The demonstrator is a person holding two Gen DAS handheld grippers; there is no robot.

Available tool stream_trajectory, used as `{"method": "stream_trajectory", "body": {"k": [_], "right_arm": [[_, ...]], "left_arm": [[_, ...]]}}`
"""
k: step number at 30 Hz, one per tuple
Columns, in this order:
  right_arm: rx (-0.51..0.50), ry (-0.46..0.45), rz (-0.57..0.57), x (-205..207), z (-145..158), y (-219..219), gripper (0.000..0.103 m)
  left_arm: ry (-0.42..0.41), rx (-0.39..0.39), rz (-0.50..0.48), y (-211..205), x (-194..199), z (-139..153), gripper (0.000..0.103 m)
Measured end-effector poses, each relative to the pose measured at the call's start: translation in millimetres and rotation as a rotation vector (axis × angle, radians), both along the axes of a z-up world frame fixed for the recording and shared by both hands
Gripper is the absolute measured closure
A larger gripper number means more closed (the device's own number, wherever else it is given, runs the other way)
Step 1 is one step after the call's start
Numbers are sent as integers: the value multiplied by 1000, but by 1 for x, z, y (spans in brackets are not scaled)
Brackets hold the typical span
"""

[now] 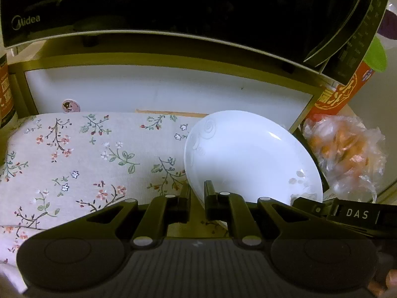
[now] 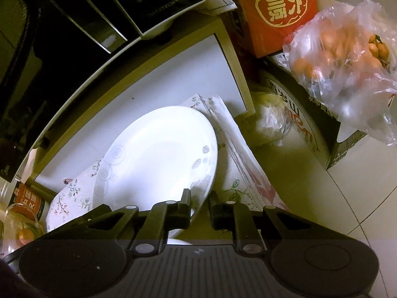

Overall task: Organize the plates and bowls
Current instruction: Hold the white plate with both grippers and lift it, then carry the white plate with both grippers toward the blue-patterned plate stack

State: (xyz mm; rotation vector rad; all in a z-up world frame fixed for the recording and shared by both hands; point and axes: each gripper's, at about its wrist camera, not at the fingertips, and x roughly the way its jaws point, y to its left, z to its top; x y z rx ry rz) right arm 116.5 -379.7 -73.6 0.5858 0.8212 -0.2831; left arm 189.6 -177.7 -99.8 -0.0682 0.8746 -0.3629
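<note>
Microwave [image 1: 124, 5] fills the top of the left view, floral cloth [image 1: 74, 154] on the worktop below it. Plate [image 1: 250, 156] sits tilted, right of centre, rim pinched by both: left gripper [image 1: 197, 193] fingers narrow on the near edge, right gripper [image 2: 199, 201] fingers narrow on its lower-right rim. I'd level the plate, move both hands together, clear the bag [image 2: 347, 62], no twisting

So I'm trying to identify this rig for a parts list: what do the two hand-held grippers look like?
Both look alike: matte black plastic. The left hand-held gripper has two short blocky fingers on angled linkage arms with round white pivot caps, a ribbed grey panel and two round black discs at its base. The right hand-held gripper has the same build. Seen from the left one, its side carries white "DAS" lettering. No cables or sleeves show.
</note>
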Motion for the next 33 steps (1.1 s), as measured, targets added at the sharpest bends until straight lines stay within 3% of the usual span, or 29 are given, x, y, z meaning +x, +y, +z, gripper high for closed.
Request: {"method": "stream_trajectory", "body": {"k": [19, 28, 33], "right_arm": [[-16, -76, 5, -10, 40, 1, 89], [30, -16, 11, -28, 59, 7, 89], [1, -46, 37, -45, 92, 29, 89]], "left_arm": [[-43, -50, 9, 7, -19, 38, 93], [-36, -49, 19, 22, -47, 67, 93], [-52, -70, 32, 40, -66, 91, 94]]}}
